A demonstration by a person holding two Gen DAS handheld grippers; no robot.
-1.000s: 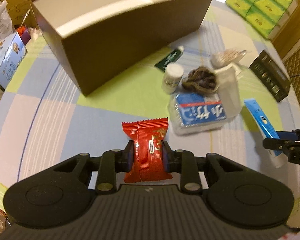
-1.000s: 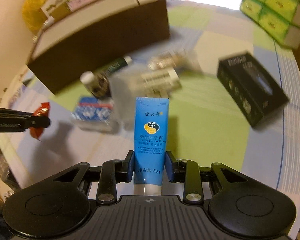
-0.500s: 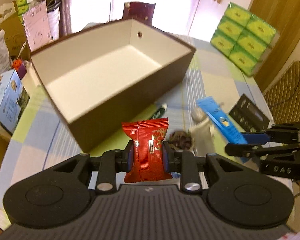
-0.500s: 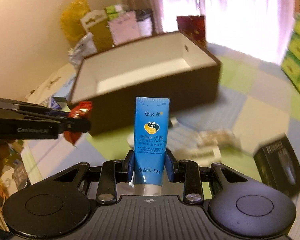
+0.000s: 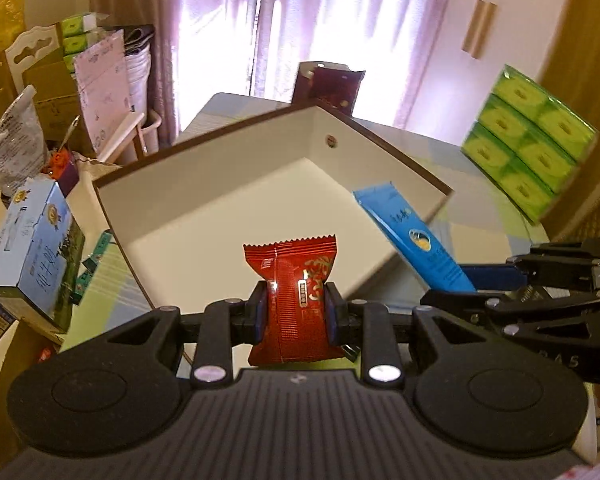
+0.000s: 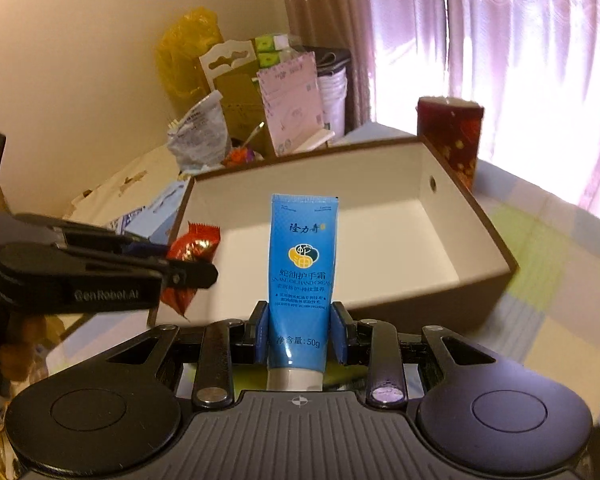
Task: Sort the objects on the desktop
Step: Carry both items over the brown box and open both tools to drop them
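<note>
Leftmost, the left gripper [image 5: 296, 316] has its blue pads pressed against both sides of a crinkly red foil snack packet [image 5: 294, 300] with a serrated top edge and gold print, held upright in the air over the near wall of a large open cardboard box [image 5: 228, 216], brown outside and white inside. To its right, the right gripper [image 6: 300, 336] is clamped on a flat blue plastic hand-cream tube [image 6: 302, 268] with a white cap at the bottom, a crimped top end, and a yellow and dark emblem above printed text; it too hangs before the box's near wall.

Only the left wrist view shows a stack of green-wrapped tissue packs [image 5: 528, 152] at the far right and a pale blue carton [image 5: 32, 264] at the left. Only the right wrist view shows a yellow plastic bag [image 6: 188, 52] against the wall and the checked pastel tablecloth [image 6: 548, 276] on the box's right.
</note>
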